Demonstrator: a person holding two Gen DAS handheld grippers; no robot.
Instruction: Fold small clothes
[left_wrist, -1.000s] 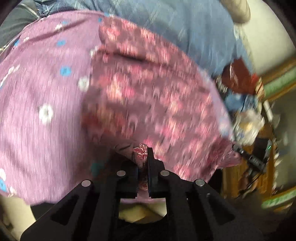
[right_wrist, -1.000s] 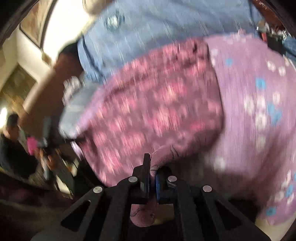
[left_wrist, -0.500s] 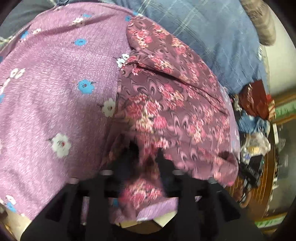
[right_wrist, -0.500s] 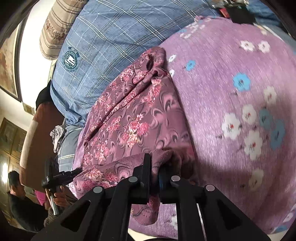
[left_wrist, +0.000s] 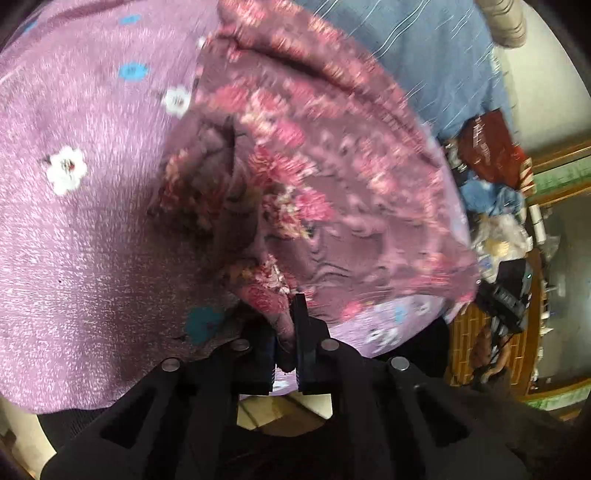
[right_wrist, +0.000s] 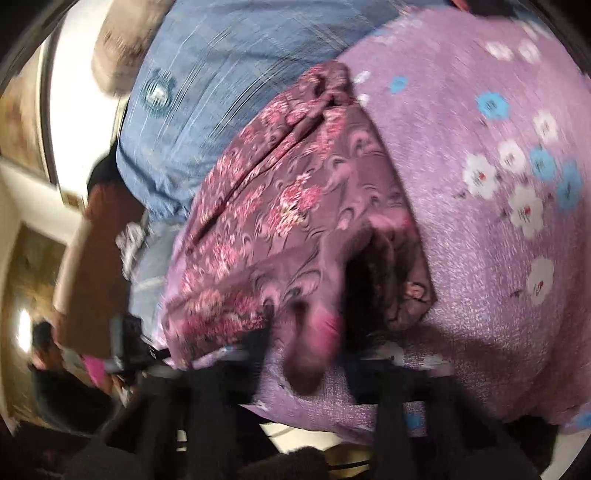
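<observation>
- Jaws of the left gripper (left_wrist: 286, 328) are pressed together, pinching a fold of the maroon floral garment (left_wrist: 332, 177) at its near hem.
- Right gripper (right_wrist: 310, 354) is blurred; its jaws are closed on the same garment's near edge.
- That garment lies on the purple flowered sheet (left_wrist: 85, 229), toward the sheet's near edge, in front of a blue checked pillow (right_wrist: 221, 74).

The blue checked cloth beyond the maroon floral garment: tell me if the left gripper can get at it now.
Probably not: the left gripper is shut on the maroon floral garment, which lies between it and the blue checked cloth.
</observation>
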